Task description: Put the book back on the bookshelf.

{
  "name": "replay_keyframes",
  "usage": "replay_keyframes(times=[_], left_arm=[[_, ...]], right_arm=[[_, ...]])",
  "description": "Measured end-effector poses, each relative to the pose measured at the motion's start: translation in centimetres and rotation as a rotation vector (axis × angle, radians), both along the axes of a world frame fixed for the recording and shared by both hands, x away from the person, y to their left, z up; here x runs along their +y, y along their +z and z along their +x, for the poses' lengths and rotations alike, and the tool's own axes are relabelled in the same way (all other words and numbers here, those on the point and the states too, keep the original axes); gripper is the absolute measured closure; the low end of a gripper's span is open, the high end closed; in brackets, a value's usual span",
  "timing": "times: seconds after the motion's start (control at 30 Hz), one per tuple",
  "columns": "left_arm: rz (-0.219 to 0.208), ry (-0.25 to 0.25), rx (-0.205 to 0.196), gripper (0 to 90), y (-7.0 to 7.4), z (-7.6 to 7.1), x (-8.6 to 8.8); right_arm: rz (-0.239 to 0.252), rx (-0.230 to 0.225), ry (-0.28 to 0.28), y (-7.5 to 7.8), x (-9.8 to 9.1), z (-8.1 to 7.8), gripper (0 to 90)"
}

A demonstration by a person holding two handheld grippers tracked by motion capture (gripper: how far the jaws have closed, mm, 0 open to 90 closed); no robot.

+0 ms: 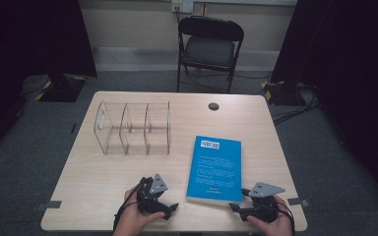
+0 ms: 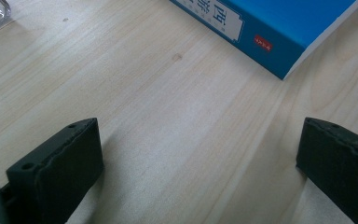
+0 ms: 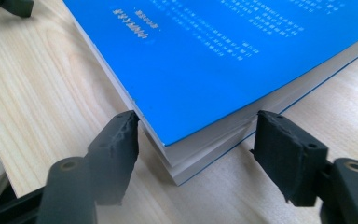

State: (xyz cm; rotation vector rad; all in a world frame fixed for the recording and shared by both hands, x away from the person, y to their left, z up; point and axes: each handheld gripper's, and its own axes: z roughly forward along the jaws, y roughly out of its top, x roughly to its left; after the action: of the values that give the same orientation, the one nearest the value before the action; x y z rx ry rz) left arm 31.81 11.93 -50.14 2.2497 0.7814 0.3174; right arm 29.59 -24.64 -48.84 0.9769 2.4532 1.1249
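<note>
Straddling book (image 3: 223,60) corner, right gripper (image 3: 196,135) half-open.

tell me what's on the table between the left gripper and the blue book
Nothing: bare wood. In the left gripper view the table runs bare from the open left gripper to the blue book; the high view agrees.

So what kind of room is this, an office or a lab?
Probably a lab or recording studio rather than an office: dark curtains hang on both sides, cables trail over the grey carpet, and one lone table stands with a folding chair behind it.
</note>
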Motion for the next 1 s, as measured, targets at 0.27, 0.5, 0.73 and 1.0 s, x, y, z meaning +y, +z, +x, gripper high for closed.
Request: replay_keyframes(times=[0.27,0.5,0.73,1.0], left_arm=[[0.000,-0.002,-0.001,0.0,0.0,0.0,0.0],[0.002,-0.002,-0.002,0.0,0.0,0.0,0.0],[0.001,-0.003,-0.001,0.0,0.0,0.0,0.0],[0.001,-0.002,-0.001,0.0,0.0,0.0,0.0]], right_arm=[[0.008,-0.011,-0.006,0.4,0.1,0.0,32.3],[0.022,-0.032,-0.050,1.2,0.2,-0.1,39.8],[0.012,-0.043,-0.057,1.2,0.4,-0.2,40.8],[-0.017,-0.025,-0.059,0.8,0.4,-0.3,37.7]])
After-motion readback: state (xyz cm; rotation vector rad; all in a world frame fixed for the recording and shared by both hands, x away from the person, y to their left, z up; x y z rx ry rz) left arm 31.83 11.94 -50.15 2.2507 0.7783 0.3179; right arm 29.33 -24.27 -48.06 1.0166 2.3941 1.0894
